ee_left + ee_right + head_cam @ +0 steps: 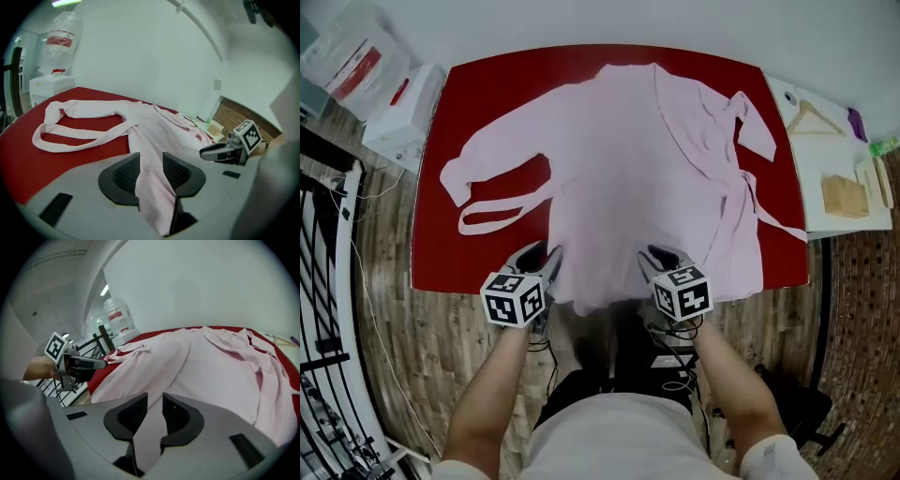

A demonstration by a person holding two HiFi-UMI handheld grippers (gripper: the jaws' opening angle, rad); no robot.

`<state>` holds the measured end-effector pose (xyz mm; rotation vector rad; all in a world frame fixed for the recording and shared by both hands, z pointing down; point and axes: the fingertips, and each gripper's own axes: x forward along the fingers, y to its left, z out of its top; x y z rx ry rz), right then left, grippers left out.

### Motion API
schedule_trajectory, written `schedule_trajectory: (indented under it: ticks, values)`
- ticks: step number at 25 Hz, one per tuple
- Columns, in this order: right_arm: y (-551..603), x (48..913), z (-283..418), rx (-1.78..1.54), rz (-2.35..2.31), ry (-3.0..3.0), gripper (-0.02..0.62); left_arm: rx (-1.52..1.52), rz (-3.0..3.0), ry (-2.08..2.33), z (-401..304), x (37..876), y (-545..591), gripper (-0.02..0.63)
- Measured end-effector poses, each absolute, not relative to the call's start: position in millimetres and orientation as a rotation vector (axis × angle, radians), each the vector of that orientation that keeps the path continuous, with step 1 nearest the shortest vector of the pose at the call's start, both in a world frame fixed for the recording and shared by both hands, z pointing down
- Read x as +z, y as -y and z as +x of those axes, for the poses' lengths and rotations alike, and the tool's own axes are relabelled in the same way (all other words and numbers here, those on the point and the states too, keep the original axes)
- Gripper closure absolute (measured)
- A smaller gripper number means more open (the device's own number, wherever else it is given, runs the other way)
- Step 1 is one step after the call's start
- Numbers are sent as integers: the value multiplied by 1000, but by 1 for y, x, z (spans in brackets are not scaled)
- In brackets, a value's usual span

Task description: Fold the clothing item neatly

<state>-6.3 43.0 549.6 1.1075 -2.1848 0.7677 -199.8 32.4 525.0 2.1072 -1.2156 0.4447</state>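
**Operator:** Head view first. Where does the garment lie from me?

**Spotter:** The pink robe [647,159] is spread flat on the red table [487,84], straight ahead of you. Its long axis runs from the hem at your edge to the collar at the far edge. Your left gripper [542,262] and right gripper [661,261] both sit at that near hem, about equally close to it.

**Operator:** And the left gripper view?

**Spotter:** Your jaws stand apart. A fold of hem lies loose between them, not pinched. The belt [97,138] loops away to the left on the table.

**Operator:** The right gripper view?

**Spotter:** Much the same. The jaws are apart with hem cloth running through the gap, and as far as I can judge the pads aren't pressing. The body of the robe stretches away ahead of you, so I'd expect the fold to carry hem toward collar.
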Motion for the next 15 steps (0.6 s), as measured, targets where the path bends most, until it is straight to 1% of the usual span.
schedule_trajectory:
  ticks: [8,15]
  values:
    - [47,546,4,800,1046,2210,502,486,1999,1345,-201,538,36,442]
    - [64,569,-2,928,1033,2123,499,629,1912,1288,-208,564,54,426]
